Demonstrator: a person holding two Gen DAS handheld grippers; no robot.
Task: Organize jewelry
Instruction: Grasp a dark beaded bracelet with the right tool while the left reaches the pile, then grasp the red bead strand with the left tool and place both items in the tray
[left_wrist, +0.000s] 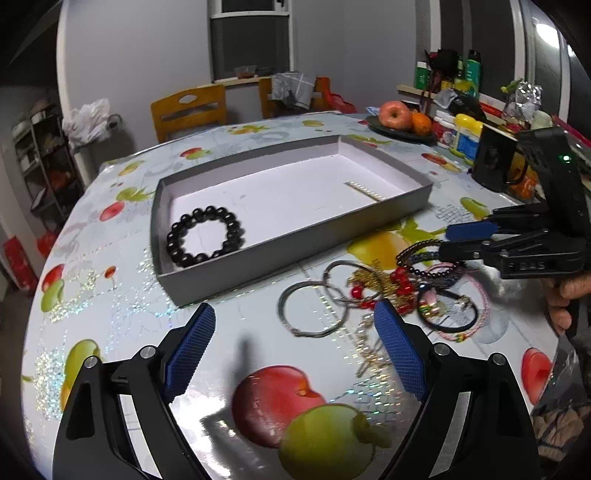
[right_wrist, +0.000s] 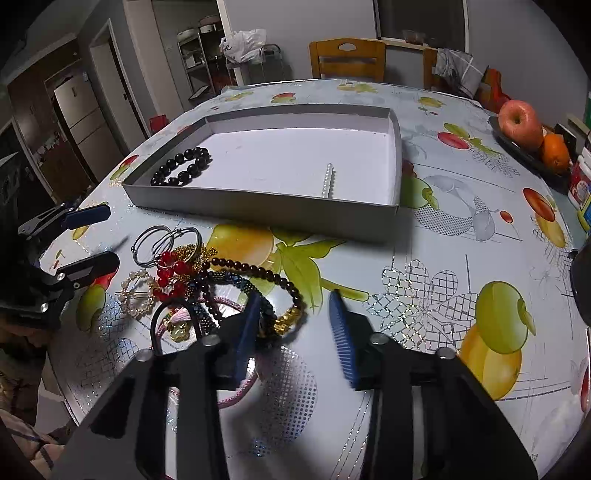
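A shallow grey tray (left_wrist: 295, 236) (right_wrist: 258, 208) lies on the fruit-print table. Inside it are a black bead bracelet (left_wrist: 205, 236) (right_wrist: 181, 166) and a short pearl strip (left_wrist: 365, 190) (right_wrist: 327, 181). In front of the tray is a tangled jewelry pile (left_wrist: 402, 288) (right_wrist: 177, 277) with silver hoops (left_wrist: 312, 308), red beads (right_wrist: 171, 273) and bead bracelets. My left gripper (left_wrist: 295, 308) (right_wrist: 110, 236) stands wide open over the table beside the hoops, holding nothing. My right gripper (right_wrist: 294, 295) (left_wrist: 445, 242) is open at the pile's edge. The gold end of a dark bead bracelet (right_wrist: 291, 317) lies between its pads, unpinched.
A dark plate with an apple and an orange (left_wrist: 395, 114) (right_wrist: 524, 129) sits at the table's far side. Beside it are bottles (left_wrist: 467, 136) and a black mug (left_wrist: 491, 162). Wooden chairs (left_wrist: 188, 110) stand behind the table. A hand (left_wrist: 565, 295) grips the right tool.
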